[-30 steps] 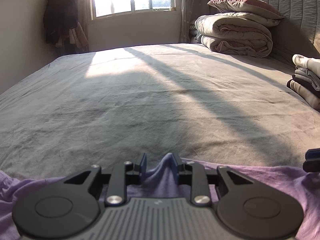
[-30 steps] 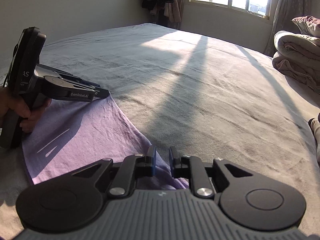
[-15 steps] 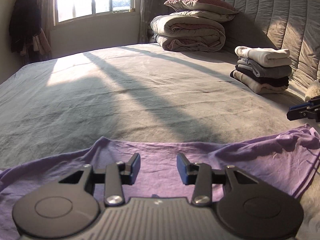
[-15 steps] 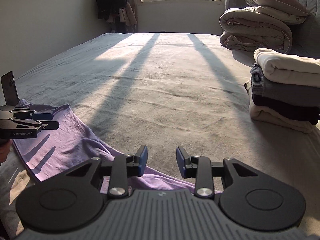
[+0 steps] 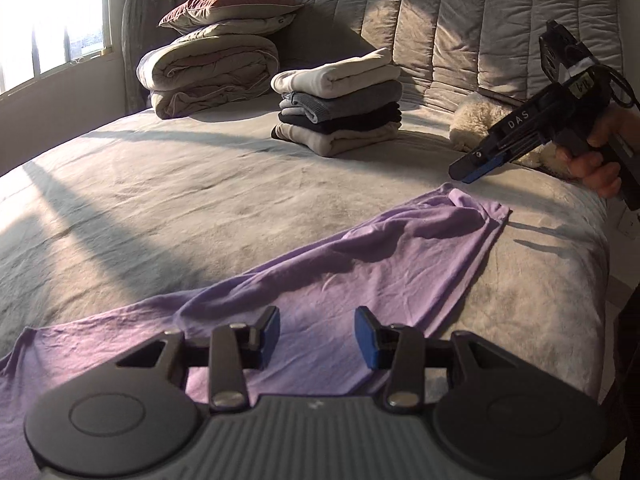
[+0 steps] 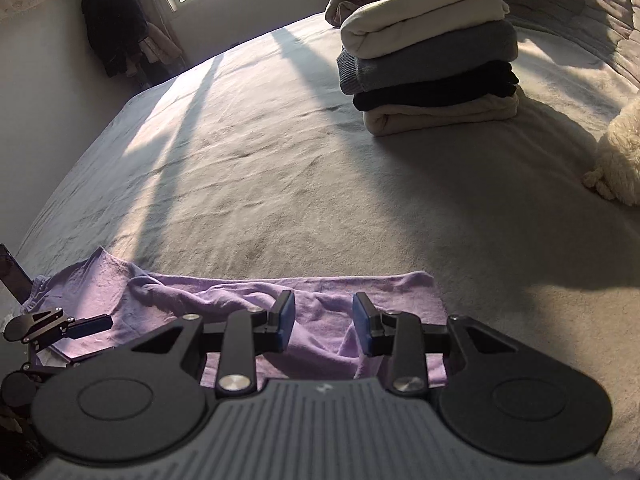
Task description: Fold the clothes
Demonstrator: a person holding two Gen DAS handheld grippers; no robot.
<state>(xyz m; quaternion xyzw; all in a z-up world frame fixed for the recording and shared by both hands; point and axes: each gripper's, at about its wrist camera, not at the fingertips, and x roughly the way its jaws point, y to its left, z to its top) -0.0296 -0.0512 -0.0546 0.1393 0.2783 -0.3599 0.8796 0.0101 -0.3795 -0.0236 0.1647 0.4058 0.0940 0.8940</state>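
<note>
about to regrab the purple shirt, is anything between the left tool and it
Nothing visible. The left tool hangs open just over the purple shirt, which lies spread on the bed. The stack of folded clothes sits well beyond it.

Ahead of my grippers stretches a grey bed (image 5: 200, 184), striped with low sunlight from the window (image 5: 52, 20) at far left. A quilted headboard (image 5: 460, 20) rises beyond, with a folded duvet (image 5: 208, 72) and pillow (image 5: 232, 10) stacked before it. Dark clothes (image 6: 112, 40) hang by the wall.
</note>
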